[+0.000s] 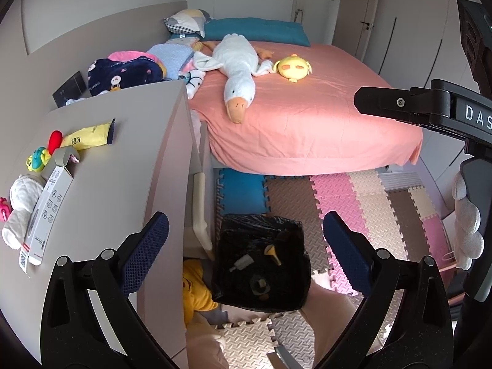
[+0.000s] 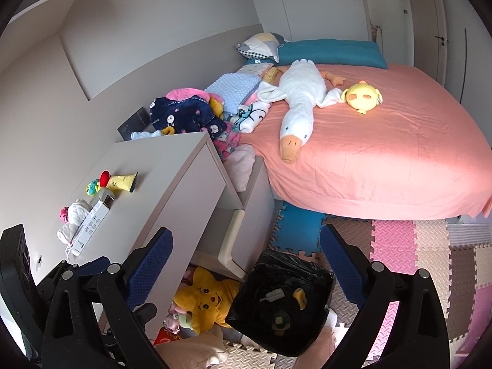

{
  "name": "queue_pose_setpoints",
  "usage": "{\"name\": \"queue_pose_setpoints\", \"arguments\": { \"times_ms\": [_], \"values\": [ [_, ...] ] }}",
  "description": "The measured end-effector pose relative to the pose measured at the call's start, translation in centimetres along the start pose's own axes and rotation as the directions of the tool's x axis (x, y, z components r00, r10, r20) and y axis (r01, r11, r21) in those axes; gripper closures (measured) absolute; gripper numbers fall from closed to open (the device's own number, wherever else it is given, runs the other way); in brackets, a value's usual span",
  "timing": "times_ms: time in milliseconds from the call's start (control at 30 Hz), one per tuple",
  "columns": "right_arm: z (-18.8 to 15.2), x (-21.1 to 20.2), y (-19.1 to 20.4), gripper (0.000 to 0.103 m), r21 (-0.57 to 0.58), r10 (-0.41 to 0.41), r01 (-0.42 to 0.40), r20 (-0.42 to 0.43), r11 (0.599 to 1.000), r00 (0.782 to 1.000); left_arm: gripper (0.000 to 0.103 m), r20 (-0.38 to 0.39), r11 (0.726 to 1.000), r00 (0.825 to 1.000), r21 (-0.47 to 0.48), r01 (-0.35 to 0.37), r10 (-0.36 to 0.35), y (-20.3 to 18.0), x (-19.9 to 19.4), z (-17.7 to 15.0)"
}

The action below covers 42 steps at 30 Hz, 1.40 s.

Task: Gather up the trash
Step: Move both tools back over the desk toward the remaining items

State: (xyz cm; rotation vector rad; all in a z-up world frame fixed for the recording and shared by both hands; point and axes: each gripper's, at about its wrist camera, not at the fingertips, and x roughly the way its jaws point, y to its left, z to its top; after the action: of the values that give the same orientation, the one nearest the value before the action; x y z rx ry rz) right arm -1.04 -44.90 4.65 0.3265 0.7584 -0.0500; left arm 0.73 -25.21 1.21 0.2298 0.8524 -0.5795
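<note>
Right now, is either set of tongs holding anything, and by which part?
Nothing is held. The left tongs and the right tongs are both open with empty gaps, above the black-lined trash bin on the floor.

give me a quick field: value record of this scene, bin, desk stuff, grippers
setting: bedroom, pink-sheeted bed, foam floor mats
bin: black-bagged trash bin on floor beside desk, a few small items inside
desk: white desk with yellow tube, long white carton, rolled white cloth, small toys
left gripper: open, empty, above bin
right gripper: open, empty
</note>
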Motion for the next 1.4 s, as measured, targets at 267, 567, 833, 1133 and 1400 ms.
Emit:
{"name": "queue_pose_setpoints", "arguments": {
  "times_ms": [267, 567, 833, 1133, 1400],
  "values": [
    [-0.2, 0.4, 1.9, 0.007, -0.027, 0.018, -0.018, 0.008, 0.999, 1.000, 0.006, 0.005, 0.999, 1.000, -0.027, -0.022, 0.022, 1.7, -0.7, -0.8],
    [-0.3, 1.7, 5.2, 0.007, -0.081, 0.056, -0.056, -0.008, 0.995, 0.998, 0.006, 0.007, 0.995, 0.998, -0.069, -0.067, 0.068, 4.5, -1.9, -1.7],
    [-0.3, 3.2, 8.2, 0.007, -0.123, 0.089, -0.093, -0.035, 0.988, 0.995, 0.006, 0.016, 0.986, 0.993, -0.119, -0.115, 0.118, 7.8, -3.0, -2.3],
    [-0.4, 5.6, 11.9, 0.007, -0.175, 0.128, -0.136, -0.056, 0.975, 0.990, 0.006, 0.003, 0.967, 0.985, -0.189, -0.170, 0.174, 12.0, -3.7, -3.3],
    [0.1, 8.6, 15.1, 0.007, -0.201, 0.155, -0.171, -0.094, 0.964, 0.983, 0.006, -0.004, 0.947, 0.977, -0.245, -0.208, 0.214, 16.0, -4.0, -3.8]
  ]
}}
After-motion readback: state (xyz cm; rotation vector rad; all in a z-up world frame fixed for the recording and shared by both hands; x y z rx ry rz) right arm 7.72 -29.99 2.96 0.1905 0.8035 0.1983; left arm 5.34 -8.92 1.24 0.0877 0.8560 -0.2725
